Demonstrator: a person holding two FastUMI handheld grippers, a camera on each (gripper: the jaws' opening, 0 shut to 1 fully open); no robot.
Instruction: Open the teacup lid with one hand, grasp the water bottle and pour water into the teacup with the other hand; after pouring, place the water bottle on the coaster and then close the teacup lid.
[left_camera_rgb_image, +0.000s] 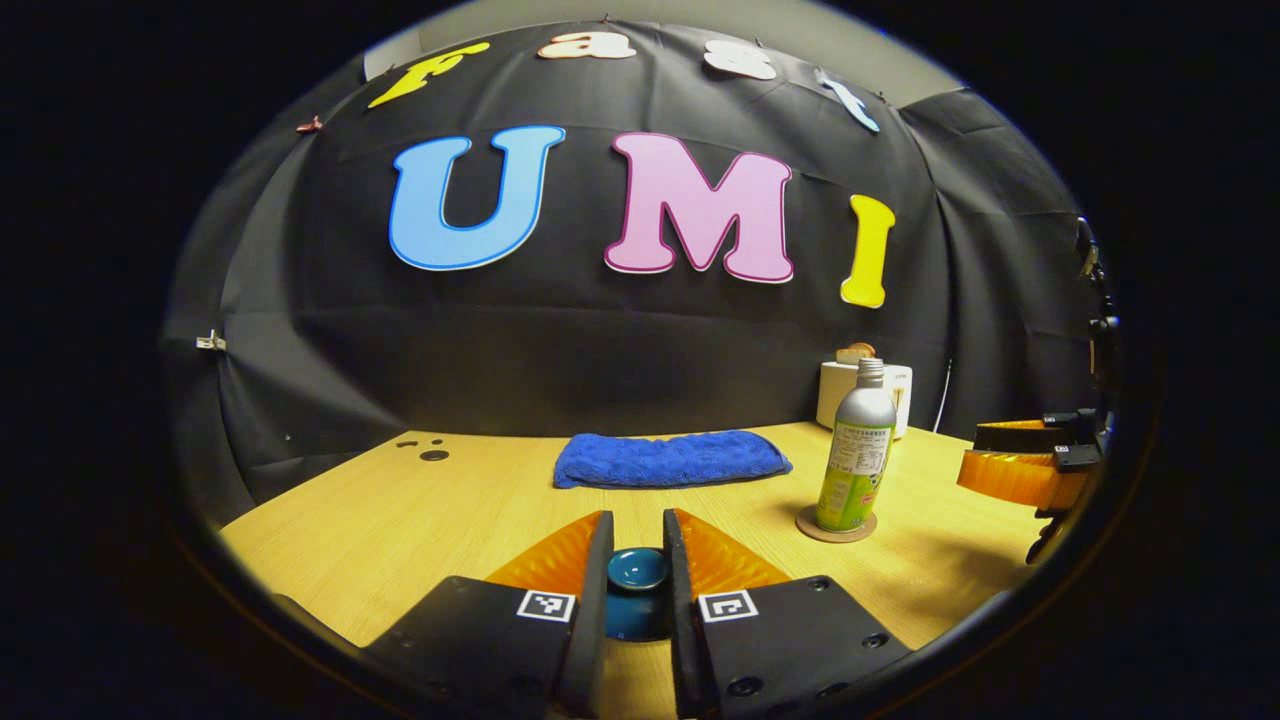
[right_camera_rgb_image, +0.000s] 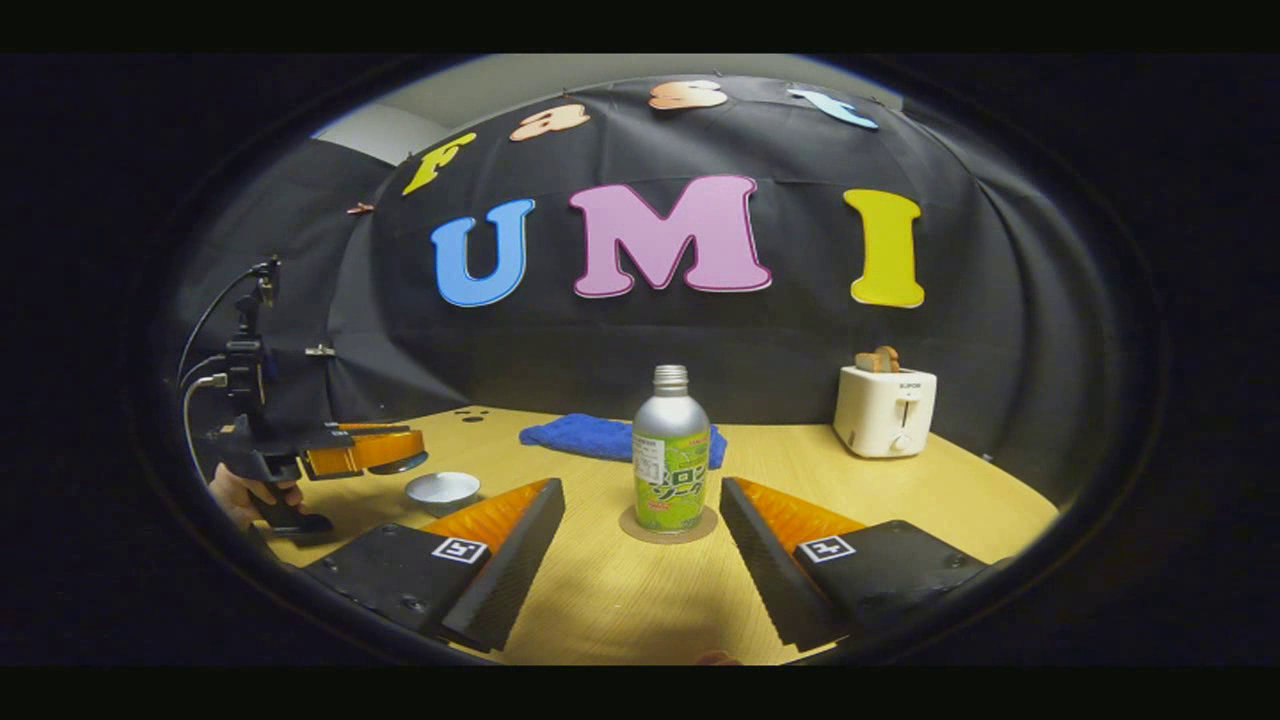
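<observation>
In the left gripper view my left gripper (left_camera_rgb_image: 637, 525) is shut on the blue knob of the teacup lid (left_camera_rgb_image: 638, 570). The right gripper view shows that gripper (right_camera_rgb_image: 395, 450) at the left, held by a hand, with the lid raised just left of the open white teacup (right_camera_rgb_image: 443, 490). The silver and green water bottle (right_camera_rgb_image: 670, 460) stands upright on a round coaster (right_camera_rgb_image: 668, 527). My right gripper (right_camera_rgb_image: 640, 490) is open, its fingers spread wide either side of the bottle and just short of it, not touching. The bottle (left_camera_rgb_image: 858, 455) and the right gripper (left_camera_rgb_image: 985, 455) also appear at the right of the left gripper view.
A folded blue towel (left_camera_rgb_image: 670, 458) lies at the back of the wooden table (right_camera_rgb_image: 600, 600). A white toaster (right_camera_rgb_image: 885, 410) with bread in it stands at the back right. Cables hang from the left gripper's mount (right_camera_rgb_image: 240, 350).
</observation>
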